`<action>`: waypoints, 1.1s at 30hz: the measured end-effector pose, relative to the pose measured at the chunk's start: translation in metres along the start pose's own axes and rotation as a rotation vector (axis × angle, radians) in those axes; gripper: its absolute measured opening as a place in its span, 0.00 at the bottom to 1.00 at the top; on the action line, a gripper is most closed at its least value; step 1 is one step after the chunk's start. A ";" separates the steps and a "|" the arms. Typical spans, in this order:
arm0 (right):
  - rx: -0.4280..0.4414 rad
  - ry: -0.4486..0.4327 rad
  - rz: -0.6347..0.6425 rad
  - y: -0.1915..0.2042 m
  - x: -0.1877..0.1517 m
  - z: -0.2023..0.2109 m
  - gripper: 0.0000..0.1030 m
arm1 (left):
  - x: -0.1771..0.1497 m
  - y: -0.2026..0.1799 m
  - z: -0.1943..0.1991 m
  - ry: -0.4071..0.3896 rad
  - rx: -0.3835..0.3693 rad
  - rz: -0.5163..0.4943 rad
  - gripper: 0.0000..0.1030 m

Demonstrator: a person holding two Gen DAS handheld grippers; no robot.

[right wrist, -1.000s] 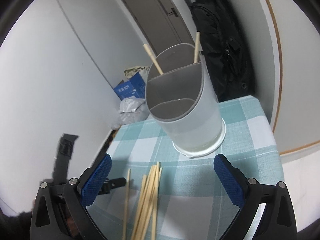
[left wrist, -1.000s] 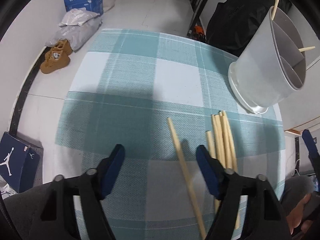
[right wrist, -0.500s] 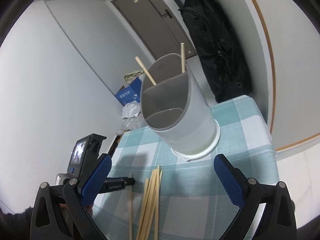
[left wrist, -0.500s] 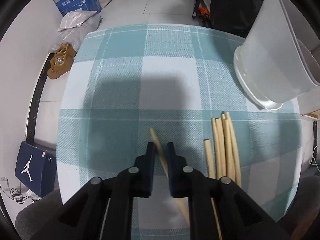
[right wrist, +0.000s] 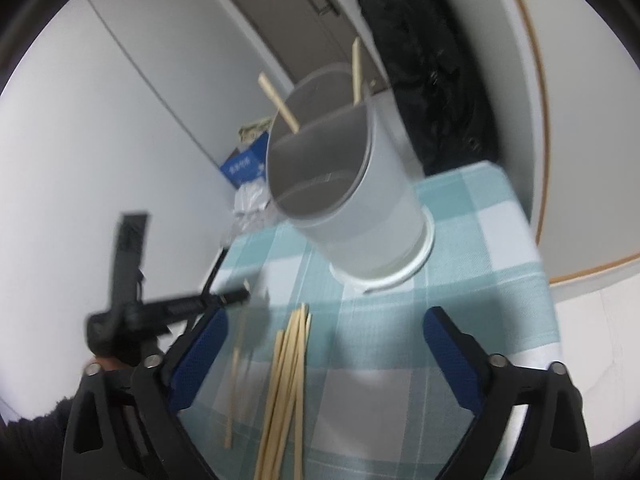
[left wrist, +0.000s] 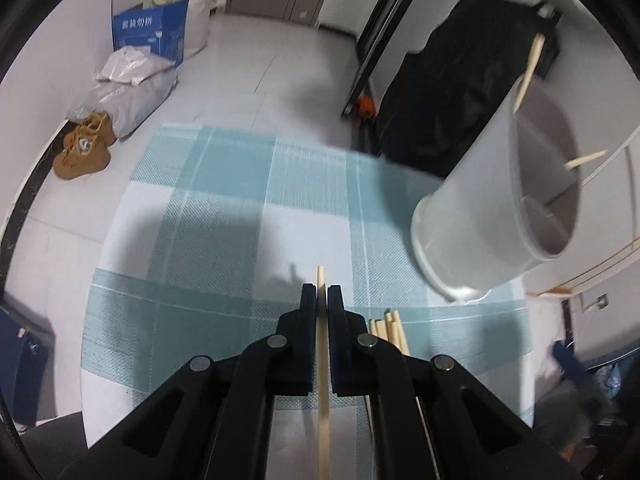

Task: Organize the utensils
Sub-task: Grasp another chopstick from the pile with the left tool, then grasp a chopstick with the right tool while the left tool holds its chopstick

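My left gripper (left wrist: 321,300) has its fingers (left wrist: 307,300) clamped tight on one chopstick (left wrist: 322,420); the tip pokes out just past them, the rest runs back toward the near edge between the arms. From the right wrist view that same gripper (right wrist: 240,295) is at the left, blurred, the chopstick (right wrist: 235,364) hanging down from it over the checked cloth. My right gripper (right wrist: 326,354) has its fingers (right wrist: 452,354) wide and closing, nothing pinched; the loose chopstick bundle (right wrist: 286,384) lies on the table (right wrist: 480,224) between them, near side. In the left view the bundle's far ends (left wrist: 387,328) show just right of my left fingers. The grey divided holder (right wrist: 352,204) stands at the far right of the table on a white base, well apart from the bundle. Two chopsticks are already in its far compartment, leaning out: one left (right wrist: 278,102), one upright (right wrist: 356,70). Holder (left wrist: 512,208) sits far right in the left view too. On the floor to the far left: brown shoes (left wrist: 82,148), a grey bag (left wrist: 128,96), a blue box (left wrist: 150,30). Black backpack (right wrist: 432,68) against the wall behind the holder.
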State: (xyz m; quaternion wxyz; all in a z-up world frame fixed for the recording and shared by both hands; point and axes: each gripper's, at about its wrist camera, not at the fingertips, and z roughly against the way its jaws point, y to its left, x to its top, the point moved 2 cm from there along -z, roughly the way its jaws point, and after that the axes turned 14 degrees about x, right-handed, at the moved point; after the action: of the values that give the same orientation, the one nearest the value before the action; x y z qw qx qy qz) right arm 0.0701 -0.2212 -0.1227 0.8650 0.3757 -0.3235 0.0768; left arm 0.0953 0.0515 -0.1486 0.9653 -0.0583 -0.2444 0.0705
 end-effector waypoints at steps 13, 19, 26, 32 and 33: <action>-0.087 0.310 0.103 0.017 -0.019 -0.072 0.50 | 0.030 0.039 -0.010 -0.011 -0.176 0.175 0.01; -0.238 0.500 0.235 0.027 -0.017 -0.115 0.27 | 0.038 0.053 -0.006 -0.036 -0.202 0.187 0.01; -0.282 0.567 0.242 0.025 -0.019 -0.129 0.25 | 0.044 0.063 -0.001 -0.047 -0.234 0.209 0.01; -0.293 0.551 0.221 0.024 -0.013 -0.138 0.24 | 0.043 0.068 -0.006 -0.019 -0.249 0.224 0.01; -0.291 0.549 0.217 0.024 -0.015 -0.136 0.24 | 0.043 0.069 -0.007 -0.010 -0.256 0.226 0.01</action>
State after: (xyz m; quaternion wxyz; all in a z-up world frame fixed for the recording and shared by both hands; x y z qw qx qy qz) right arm 0.1180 -0.1076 -0.1864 0.9513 0.1770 -0.1237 0.2199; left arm 0.1290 0.1256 -0.1449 0.9348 -0.2074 -0.2480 0.1473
